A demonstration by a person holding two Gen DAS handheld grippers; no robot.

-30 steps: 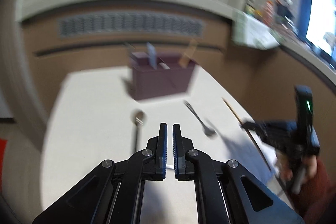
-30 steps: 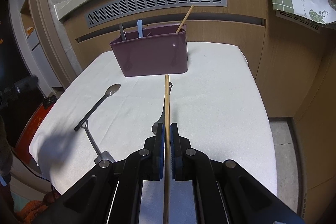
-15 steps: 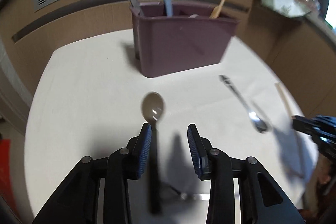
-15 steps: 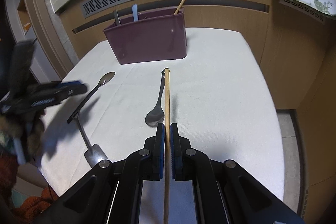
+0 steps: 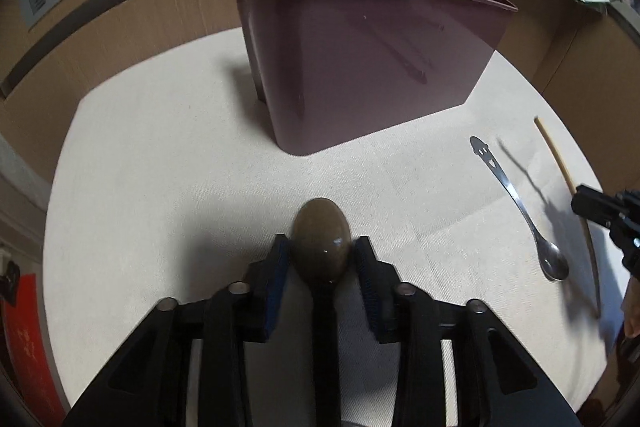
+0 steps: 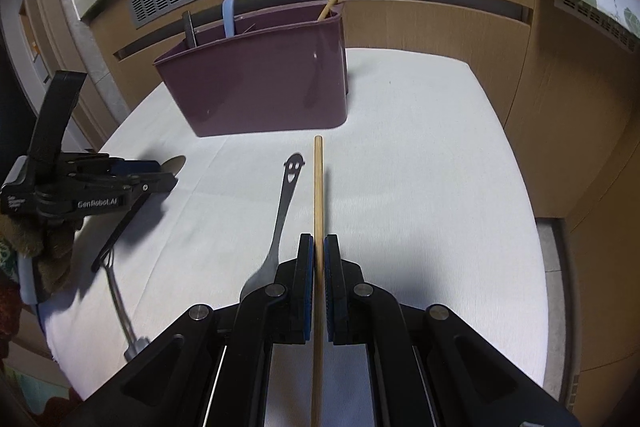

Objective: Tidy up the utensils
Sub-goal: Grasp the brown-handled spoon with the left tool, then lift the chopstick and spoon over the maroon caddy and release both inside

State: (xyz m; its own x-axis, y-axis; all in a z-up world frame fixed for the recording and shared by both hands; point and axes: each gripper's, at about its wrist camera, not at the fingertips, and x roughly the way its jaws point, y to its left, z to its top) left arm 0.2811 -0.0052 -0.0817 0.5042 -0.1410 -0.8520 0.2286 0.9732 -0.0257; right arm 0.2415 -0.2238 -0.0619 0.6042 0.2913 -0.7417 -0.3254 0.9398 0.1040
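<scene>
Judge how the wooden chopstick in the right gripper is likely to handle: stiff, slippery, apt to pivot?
The chopstick looks straight with no sag beyond the right gripper, so probably stiff and light. Held partway along its length between narrow pads, it may pivot if its tip bumps the purple caddy. It looks smooth and round, so it would likely roll if released.

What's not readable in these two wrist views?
- Left view: dark spoon handle hidden under left gripper; contact unclear.
- Right view: chopstick rear end cut off by the bottom edge.
- Both views: purple caddy walls hide its contents' lower ends.
</scene>
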